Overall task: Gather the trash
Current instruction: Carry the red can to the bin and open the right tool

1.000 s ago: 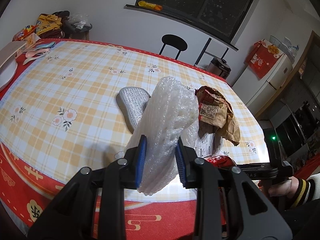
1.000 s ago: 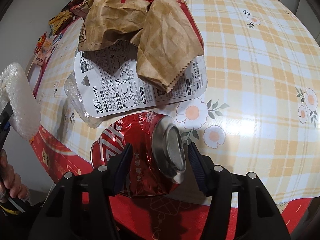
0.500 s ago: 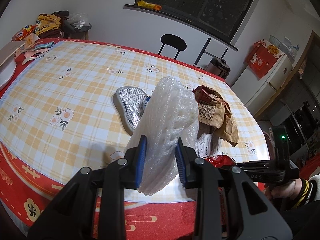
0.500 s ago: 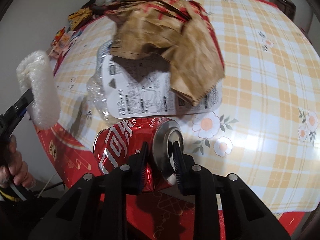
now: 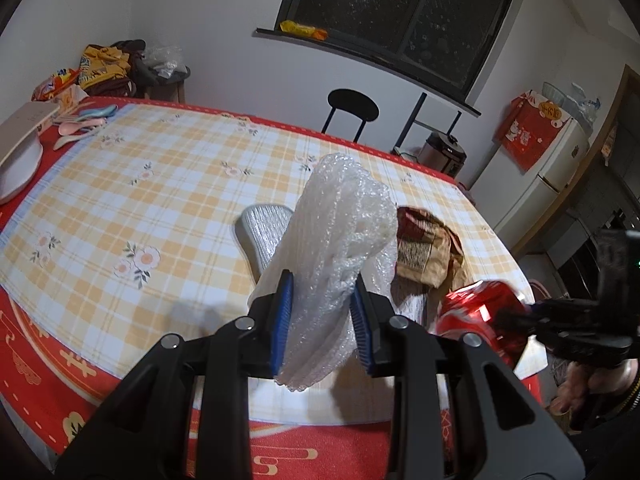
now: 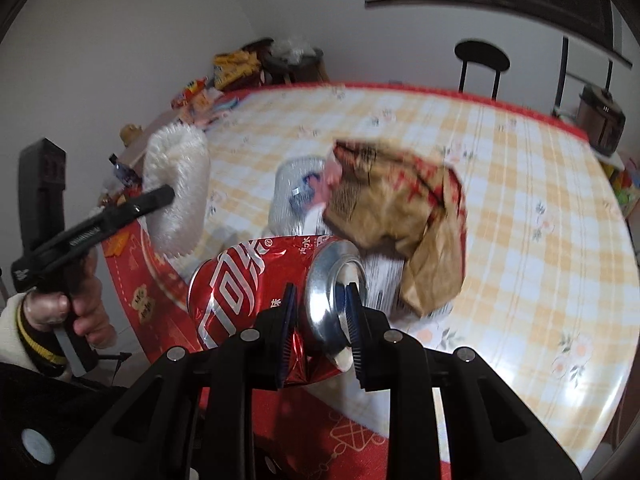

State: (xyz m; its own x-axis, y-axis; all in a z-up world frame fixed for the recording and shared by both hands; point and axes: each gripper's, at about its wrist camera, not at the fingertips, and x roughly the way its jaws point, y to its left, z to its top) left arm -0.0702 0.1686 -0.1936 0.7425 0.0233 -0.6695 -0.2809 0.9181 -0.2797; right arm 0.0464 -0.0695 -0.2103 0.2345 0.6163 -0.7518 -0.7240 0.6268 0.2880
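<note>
My left gripper (image 5: pixel 322 320) is shut on a roll of white bubble wrap (image 5: pixel 340 232) and holds it upright above the table's near edge; it also shows in the right wrist view (image 6: pixel 178 196). My right gripper (image 6: pixel 320 328) is shut on the rim of a crushed red soda can (image 6: pixel 248 280), lifted off the table; the can shows at the right of the left wrist view (image 5: pixel 480 312). A crumpled brown paper bag (image 6: pixel 400 208) lies on a white printed plastic package (image 6: pixel 380 272) on the table.
A silver mesh pouch (image 5: pixel 264 232) lies beside the paper bag. The table has a yellow checked floral cloth (image 5: pixel 140 184) with a red border. White dishes and pastel spoons (image 5: pixel 76 120) sit far left. A black stool (image 5: pixel 352 108) stands behind the table.
My right gripper closed on the can's rim and lifted the can off the table, tilting up. My left gripper kept holding the bubble wrap, almost still.
</note>
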